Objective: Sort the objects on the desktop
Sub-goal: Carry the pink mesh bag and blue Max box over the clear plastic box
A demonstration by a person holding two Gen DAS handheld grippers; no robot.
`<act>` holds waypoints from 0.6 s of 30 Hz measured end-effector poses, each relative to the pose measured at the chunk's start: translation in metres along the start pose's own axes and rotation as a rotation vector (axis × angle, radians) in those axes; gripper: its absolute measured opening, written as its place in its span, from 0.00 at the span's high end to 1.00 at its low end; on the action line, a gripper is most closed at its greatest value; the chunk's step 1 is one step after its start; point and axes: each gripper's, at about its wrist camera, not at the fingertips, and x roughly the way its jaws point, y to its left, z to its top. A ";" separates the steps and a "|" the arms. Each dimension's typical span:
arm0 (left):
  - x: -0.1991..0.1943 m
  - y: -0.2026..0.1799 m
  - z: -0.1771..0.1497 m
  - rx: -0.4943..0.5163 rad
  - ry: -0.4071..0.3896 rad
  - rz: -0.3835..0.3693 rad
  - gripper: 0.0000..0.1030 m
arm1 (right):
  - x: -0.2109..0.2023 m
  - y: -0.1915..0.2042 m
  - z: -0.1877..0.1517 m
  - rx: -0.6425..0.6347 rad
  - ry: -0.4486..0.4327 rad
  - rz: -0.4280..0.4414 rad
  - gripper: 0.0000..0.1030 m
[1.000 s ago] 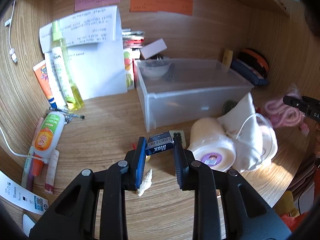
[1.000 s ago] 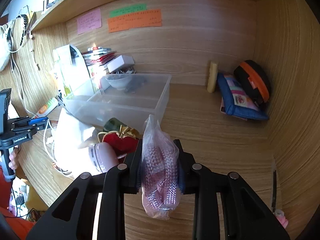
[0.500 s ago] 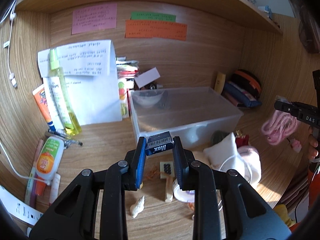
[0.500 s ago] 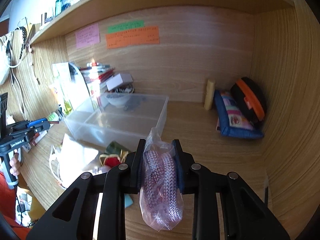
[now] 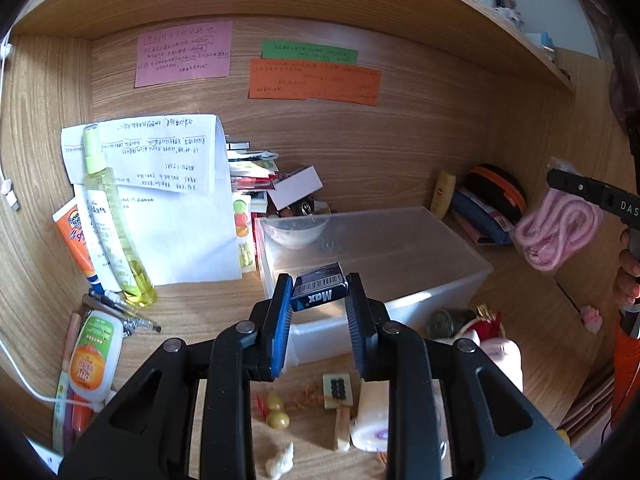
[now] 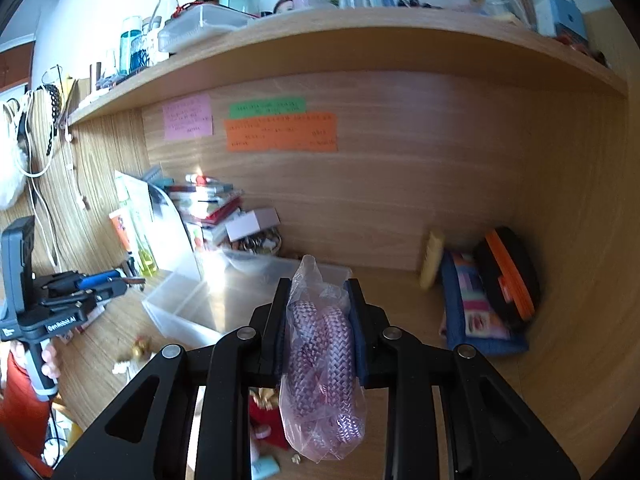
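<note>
My left gripper (image 5: 319, 294) is shut on a small dark blue box (image 5: 318, 298) marked "Max", held above the near wall of a clear plastic bin (image 5: 420, 264). The bin holds a white bowl (image 5: 296, 232). My right gripper (image 6: 318, 316) is shut on a clear bag of pink braided cord (image 6: 320, 364), held high over the desk, with the bin (image 6: 188, 304) to its front left. That bag also shows in the left wrist view (image 5: 556, 232) at the far right. The left gripper shows in the right wrist view (image 6: 100, 284) at the left.
Bottles and tubes (image 5: 116, 224) stand at the left by white paper sheets (image 5: 176, 200). Small trinkets (image 5: 336, 390), a roll (image 5: 372, 416) and a red pouch (image 5: 486, 320) lie before the bin. A blue pouch (image 6: 476, 312) and black-orange case (image 6: 508, 276) sit at the back right. A shelf (image 6: 320, 36) hangs overhead.
Both grippers have risen, each keeping its load. The left gripper with the box went up and forward over the bin's near wall. The right gripper lifted the bag well above the desk.
</note>
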 end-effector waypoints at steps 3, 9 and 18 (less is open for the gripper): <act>0.009 0.004 0.006 -0.006 0.004 0.001 0.75 | 0.009 0.004 0.010 -0.006 -0.009 0.018 0.78; 0.030 0.005 0.018 -0.006 0.011 -0.013 0.75 | 0.034 0.016 0.026 -0.028 -0.007 0.061 0.78; 0.072 0.005 0.021 -0.007 0.063 -0.016 0.75 | 0.087 0.034 0.030 -0.041 0.043 0.099 0.78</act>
